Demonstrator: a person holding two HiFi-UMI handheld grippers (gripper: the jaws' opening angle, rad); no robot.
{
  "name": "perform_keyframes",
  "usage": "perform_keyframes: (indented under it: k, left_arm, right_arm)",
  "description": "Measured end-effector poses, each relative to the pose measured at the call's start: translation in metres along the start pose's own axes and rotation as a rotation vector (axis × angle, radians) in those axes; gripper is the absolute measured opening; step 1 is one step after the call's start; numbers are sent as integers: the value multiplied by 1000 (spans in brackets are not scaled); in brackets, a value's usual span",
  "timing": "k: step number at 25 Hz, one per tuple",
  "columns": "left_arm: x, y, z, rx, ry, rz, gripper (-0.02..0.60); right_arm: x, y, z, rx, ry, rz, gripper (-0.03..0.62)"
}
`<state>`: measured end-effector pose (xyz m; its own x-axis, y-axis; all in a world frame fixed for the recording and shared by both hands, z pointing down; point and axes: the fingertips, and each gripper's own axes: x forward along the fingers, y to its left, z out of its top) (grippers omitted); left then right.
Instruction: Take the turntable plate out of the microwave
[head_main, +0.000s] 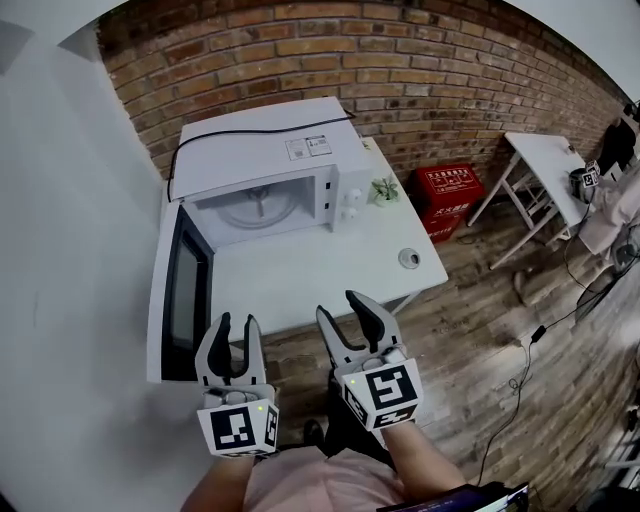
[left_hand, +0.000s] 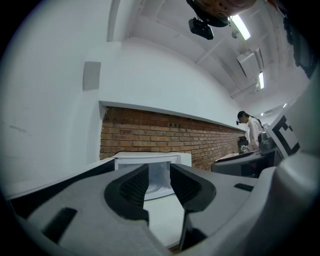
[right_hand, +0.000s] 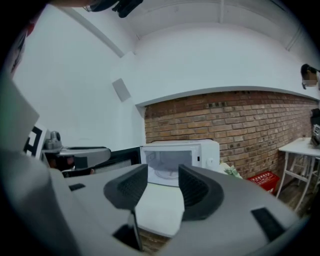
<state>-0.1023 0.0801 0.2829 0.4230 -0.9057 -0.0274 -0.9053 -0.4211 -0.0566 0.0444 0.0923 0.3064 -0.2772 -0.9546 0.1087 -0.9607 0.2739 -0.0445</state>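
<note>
A white microwave (head_main: 300, 150) stands on a white table (head_main: 330, 270) against the brick wall, its door (head_main: 180, 295) swung open to the left. The glass turntable plate (head_main: 258, 207) lies inside the cavity. Both grippers hover short of the table's near edge, pointing at the oven. My left gripper (head_main: 236, 322) is open and empty, level with the door's free end. My right gripper (head_main: 341, 305) is open and empty beside it. In the right gripper view the plate (right_hand: 165, 173) shows between the jaws of the right gripper (right_hand: 162, 169). The left gripper (left_hand: 159, 172) frames the microwave (left_hand: 150, 160).
A small potted plant (head_main: 384, 189) sits right of the microwave, and a small round object (head_main: 409, 258) lies near the table's right corner. Red crates (head_main: 449, 186) and a white folding table (head_main: 545, 160) stand to the right. Cables trail over the wooden floor. A person (left_hand: 250, 131) stands far off.
</note>
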Motion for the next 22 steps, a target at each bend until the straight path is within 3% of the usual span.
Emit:
perform_keyframes:
  k: [11,22]
  left_arm:
    - [81,7,-31,6,86,100,118]
    - [125,14,-1,18,29,204,114]
  right_arm:
    - [88,-45,-20,37,54,125,196]
    - [145,-54,18,-7,14,270,196]
